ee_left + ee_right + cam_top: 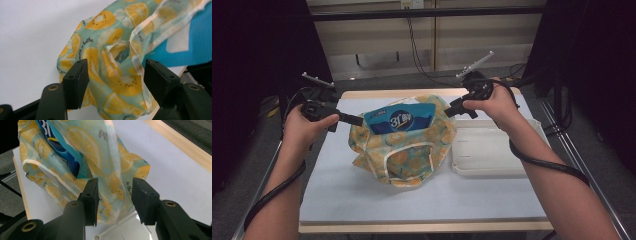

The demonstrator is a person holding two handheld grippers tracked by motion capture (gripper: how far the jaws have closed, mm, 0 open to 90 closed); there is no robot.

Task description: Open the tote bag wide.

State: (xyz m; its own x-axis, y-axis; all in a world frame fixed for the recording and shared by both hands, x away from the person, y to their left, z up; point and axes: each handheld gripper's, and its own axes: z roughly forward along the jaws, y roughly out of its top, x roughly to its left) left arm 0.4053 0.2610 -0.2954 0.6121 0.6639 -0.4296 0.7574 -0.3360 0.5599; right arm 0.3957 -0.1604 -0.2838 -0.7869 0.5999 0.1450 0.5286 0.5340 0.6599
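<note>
A fabric bag (402,150) printed with lemon slices on pale green stands in the middle of the white table (362,200). A blue snack packet (399,119) sticks out of its mouth. My left gripper (359,120) is at the bag's left upper edge. In the left gripper view, bunched bag fabric (117,82) lies between the jaws of that gripper (116,75), which stand well apart. My right gripper (447,112) is at the bag's right upper edge. Its own view shows a fold of the bag (112,182) hanging between the spread jaws of that gripper (115,195), and the blue packet (60,152) inside.
A white plastic tray (492,150) lies right of the bag, close under my right gripper. The table's wooden edge (422,227) runs along the front. Black cables trail from both grippers along the forearms. Dark floor surrounds the table.
</note>
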